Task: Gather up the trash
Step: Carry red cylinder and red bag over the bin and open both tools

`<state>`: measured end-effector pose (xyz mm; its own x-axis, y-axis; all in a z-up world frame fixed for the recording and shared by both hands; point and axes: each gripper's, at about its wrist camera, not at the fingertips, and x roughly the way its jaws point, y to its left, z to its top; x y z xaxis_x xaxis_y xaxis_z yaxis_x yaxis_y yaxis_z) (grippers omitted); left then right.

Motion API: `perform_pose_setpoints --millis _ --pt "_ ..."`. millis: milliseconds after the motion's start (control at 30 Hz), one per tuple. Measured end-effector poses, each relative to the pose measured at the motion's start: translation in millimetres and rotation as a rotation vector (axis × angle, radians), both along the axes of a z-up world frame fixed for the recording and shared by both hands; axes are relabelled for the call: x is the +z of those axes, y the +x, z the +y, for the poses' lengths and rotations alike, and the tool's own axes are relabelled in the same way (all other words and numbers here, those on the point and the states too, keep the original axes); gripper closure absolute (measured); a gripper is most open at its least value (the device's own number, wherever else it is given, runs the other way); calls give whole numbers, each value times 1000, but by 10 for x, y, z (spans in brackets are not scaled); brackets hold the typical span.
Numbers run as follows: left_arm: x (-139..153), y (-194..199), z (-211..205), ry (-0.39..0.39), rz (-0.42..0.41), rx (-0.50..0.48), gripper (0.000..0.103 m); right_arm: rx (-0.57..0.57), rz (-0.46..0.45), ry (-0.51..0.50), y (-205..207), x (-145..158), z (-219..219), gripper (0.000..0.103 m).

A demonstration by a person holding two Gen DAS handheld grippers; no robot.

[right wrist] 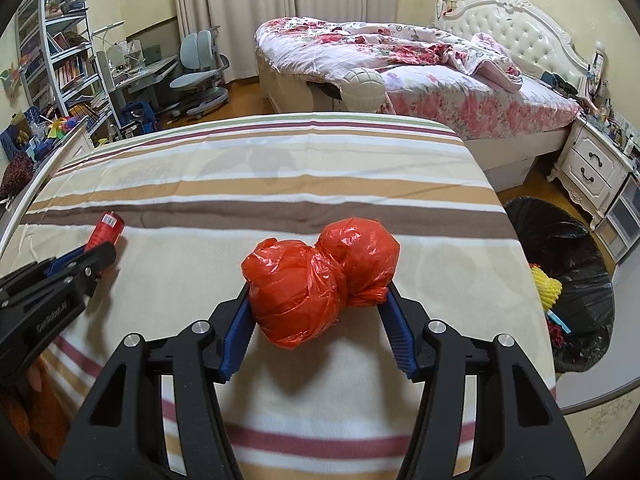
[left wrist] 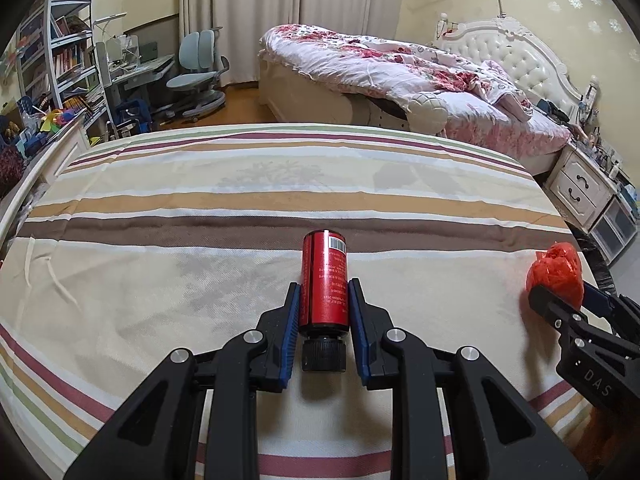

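Centrally, crinkled orange plastic bundle (right wrist: 320,280) on striped cloth (right wrist: 280,184)

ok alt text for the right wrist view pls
The right tool grips a knotted orange bag on a striped cloth. A black-lined bin stands to the right; the left tool holds a red bottle at far left.

Bedroom: floral bed (left wrist: 400,68), curtains (left wrist: 280,12), desk chair (left wrist: 198,68), bookshelf (left wrist: 60,52), wood floor.
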<state>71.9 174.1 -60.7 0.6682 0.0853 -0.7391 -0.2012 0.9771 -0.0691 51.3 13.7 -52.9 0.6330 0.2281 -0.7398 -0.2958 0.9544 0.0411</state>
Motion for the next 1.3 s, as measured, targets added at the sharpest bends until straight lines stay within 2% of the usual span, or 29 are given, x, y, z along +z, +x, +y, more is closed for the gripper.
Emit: perform_pose_setpoints --millis 233,833,1067,1300 --pt "13 -91 -221 -7 -11 -39 78 -36 -14 -2 -237 13 -264 46" --pt "137 -318 -992 -17 -66 -233 78 -189 -93 -39 -709 232 -997 46" --pt "283 -176 -1332 -14 -108 -311 78 -250 -144 -34 -606 391 -1333 46" --pt "384 178 -1801 -16 -139 -375 78 -336 -175 -39 -325 431 -1813 46"
